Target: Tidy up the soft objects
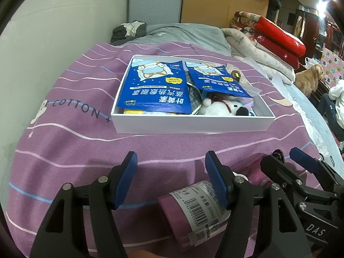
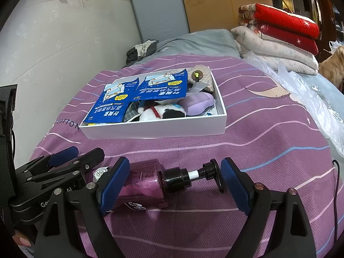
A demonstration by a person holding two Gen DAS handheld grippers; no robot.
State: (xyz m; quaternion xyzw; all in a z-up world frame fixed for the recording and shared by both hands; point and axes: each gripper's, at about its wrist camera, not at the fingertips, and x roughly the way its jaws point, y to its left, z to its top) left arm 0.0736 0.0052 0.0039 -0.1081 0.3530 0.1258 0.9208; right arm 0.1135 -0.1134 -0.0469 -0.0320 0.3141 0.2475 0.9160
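bottle: a pink-purple plastic pump bottle [image 2: 148, 185] lies on its side on the bed, spanning both jaws, likely so each end can be gripped.
left gripper [image 1: 171, 180]: jaws released, bottle base by the right pad.
right gripper [image 2: 175, 188]: jaws spread around neck and pump, not pressing.
box: white shallow cardboard box [image 2: 150, 130] beyond the jaws, holding blue packets and a plush toy.
surface: purple striped bedspread [image 1: 64, 150].
room: folded red quilts [image 2: 286, 28] far right.

Bed under a purple striped cover [image 2: 247, 150]. White box [image 2: 154, 129] centre; pump bottle [image 2: 148, 185] lying near. Folded quilts [image 2: 277, 49] far right.
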